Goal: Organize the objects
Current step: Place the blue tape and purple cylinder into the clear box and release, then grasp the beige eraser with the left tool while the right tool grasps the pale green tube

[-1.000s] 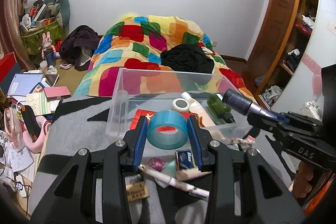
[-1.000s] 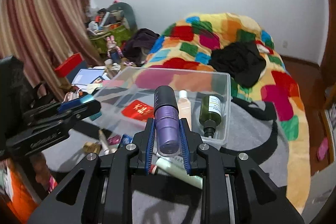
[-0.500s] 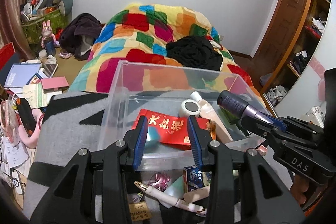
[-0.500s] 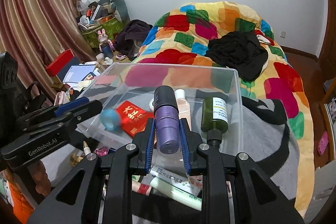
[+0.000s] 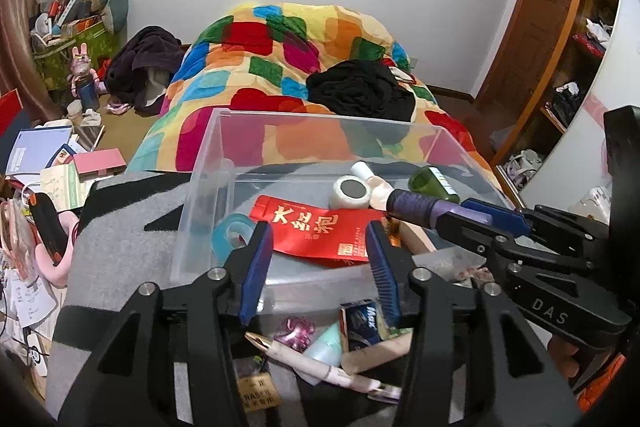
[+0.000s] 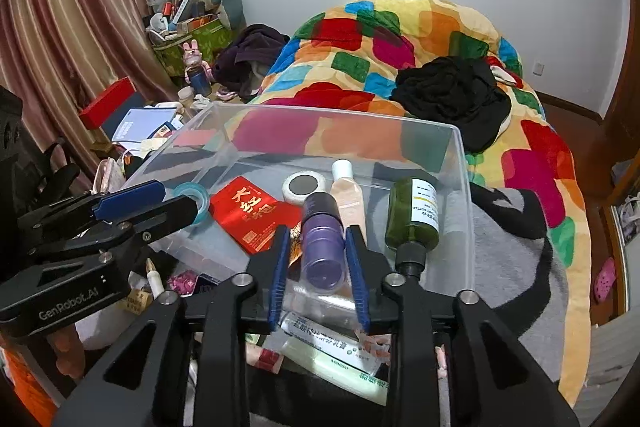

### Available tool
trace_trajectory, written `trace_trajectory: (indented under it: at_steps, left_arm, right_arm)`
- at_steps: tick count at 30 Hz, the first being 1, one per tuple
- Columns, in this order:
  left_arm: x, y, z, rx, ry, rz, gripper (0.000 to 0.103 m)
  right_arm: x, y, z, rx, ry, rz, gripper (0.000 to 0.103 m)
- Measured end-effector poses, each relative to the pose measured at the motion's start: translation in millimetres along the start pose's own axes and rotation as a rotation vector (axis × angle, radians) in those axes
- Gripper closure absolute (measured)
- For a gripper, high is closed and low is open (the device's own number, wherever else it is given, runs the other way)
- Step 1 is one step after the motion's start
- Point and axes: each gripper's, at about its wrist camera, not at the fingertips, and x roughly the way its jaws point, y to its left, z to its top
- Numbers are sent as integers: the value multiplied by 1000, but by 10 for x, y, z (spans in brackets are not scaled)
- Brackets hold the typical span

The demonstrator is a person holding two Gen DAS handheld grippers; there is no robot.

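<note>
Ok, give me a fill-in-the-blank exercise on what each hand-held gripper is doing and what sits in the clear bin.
1. The right hand-held gripper is shut on a ____ bottle.
2. The left hand-held gripper is open and holds ____.
3. The blue tape roll lies inside the clear ____.
4. The dark green bottle lies on its ____ in that container.

Missing words: purple; nothing; bin; side
</note>
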Motion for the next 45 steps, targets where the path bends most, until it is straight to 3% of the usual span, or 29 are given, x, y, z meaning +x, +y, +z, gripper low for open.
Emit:
trace_trajectory:
  at_steps: [8,14,22,30,34,41,45]
  left_arm:
    - [-296,-70,-25,34,-51,3,29]
    - [-520,-4,-114,39,-79,17,13]
    - [-511,220,-440,30,-1,58,10]
    - [-254,390,-804,2,120,88,10]
    - [-184,422,-888,-14,158,85,10]
    - [-136,383,-883,0,148,109,10]
    - [-96,363,-870,7,133,133,22]
  right_arm:
    - [-284,75,-46,-48,-60,-34,44]
    - [-515,36,-163,-78,-96,-63,31]
    - [-634,-140,-447,-94,-68,-100,29]
    - [-342,-213,-790,-135,37,-111,29]
    - [-212,-251,-837,-122,72,-107,33]
    - [-113,-346,-899,-79,141,-17,68]
    - [-216,-247,-985,-121,163,40,77]
